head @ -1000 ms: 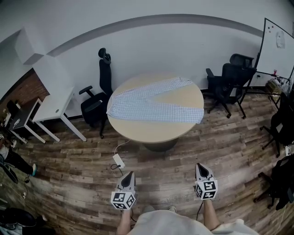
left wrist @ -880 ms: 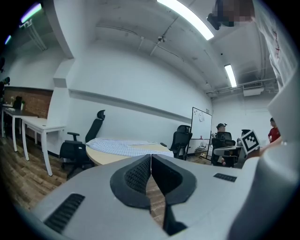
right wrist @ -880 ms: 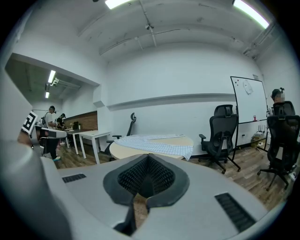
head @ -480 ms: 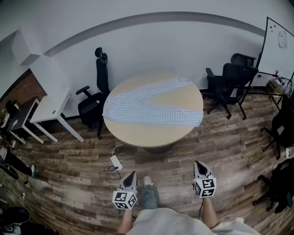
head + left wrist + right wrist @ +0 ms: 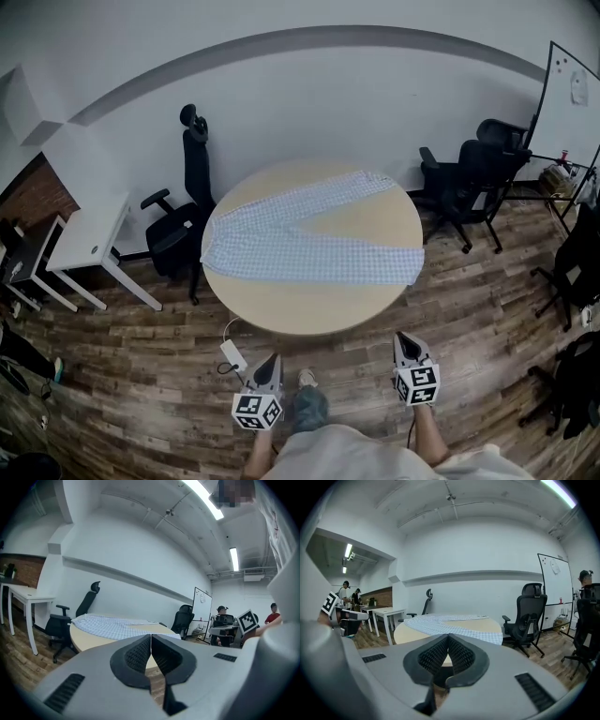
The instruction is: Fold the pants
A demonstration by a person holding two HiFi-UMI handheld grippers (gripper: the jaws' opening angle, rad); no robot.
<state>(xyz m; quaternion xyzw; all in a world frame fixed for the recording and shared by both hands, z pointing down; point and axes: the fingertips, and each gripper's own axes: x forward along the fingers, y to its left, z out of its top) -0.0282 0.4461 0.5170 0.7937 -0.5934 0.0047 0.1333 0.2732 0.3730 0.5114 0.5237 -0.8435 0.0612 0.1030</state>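
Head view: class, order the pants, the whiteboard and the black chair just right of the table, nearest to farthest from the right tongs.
From the right tongs:
1. pants, on the table ahead.
2. black chair, right of the table.
3. whiteboard, far right.

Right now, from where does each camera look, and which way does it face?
Head view: on the person's head, facing steeply down at the table and pants; left gripper, right gripper and forearms show.
Left gripper view: on the left gripper, facing nearly level at the table past its shut jaws.
Right gripper view: on the right gripper, likewise; jaws shut.
Shared: the pants on the table.
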